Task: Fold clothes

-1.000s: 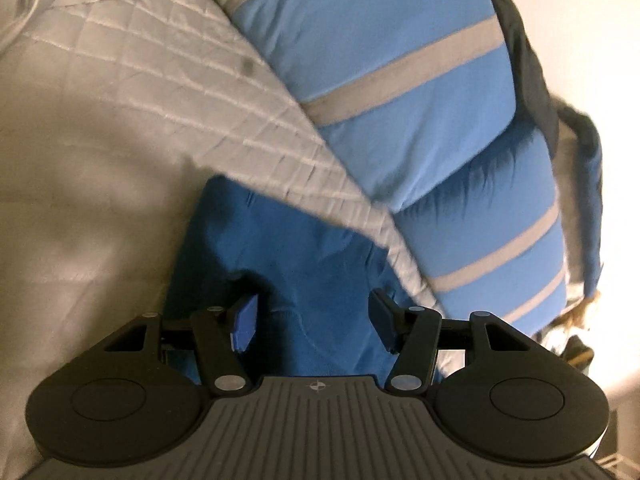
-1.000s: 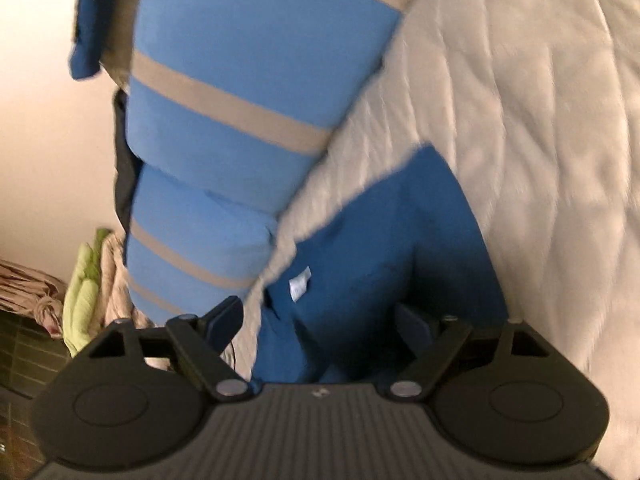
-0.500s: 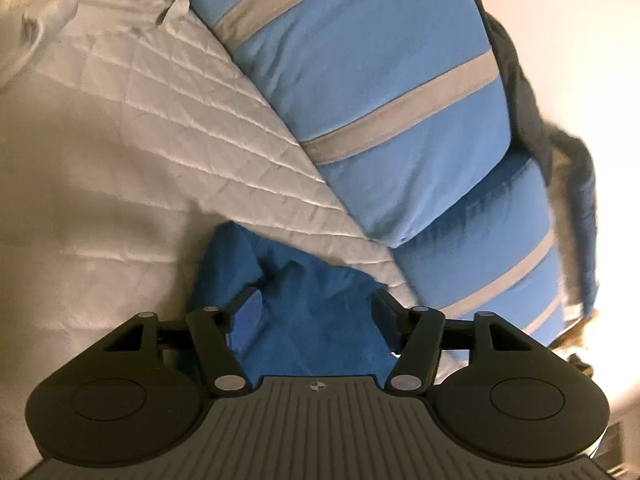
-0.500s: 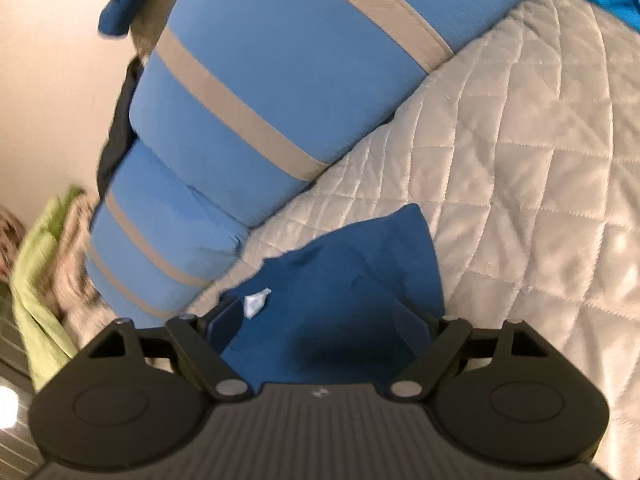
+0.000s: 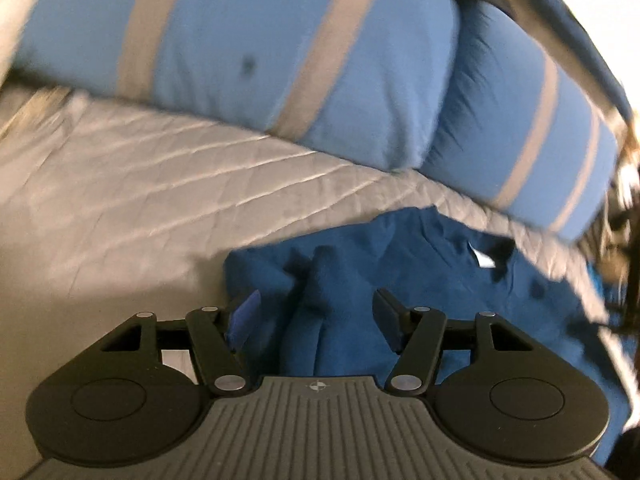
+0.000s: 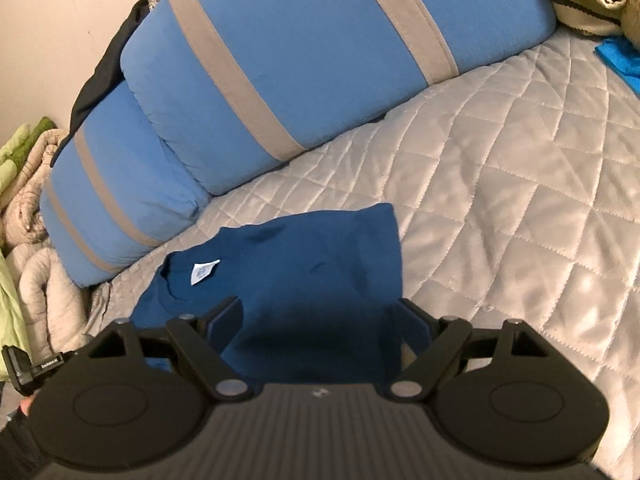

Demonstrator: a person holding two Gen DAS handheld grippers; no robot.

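Quilted grey bedspread (image 6: 500,168) fills the frame, with striped light-blue bolster cushions (image 6: 320,56) across the top. Dark-blue cotton T-shirt (image 6: 304,264) lies crumpled at lower centre, directly ahead of both tools — collar and white neck label (image 6: 205,271) toward the cushions. Left gripper (image 5: 316,316) and right gripper (image 6: 320,320) both stand wide, holding nothing, fabric between the fingers. Neither is clearly nearer.

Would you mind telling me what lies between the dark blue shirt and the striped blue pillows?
Only a bare strip of the quilted grey bedspread separates the shirt from the pillows, clearest in the right wrist view.
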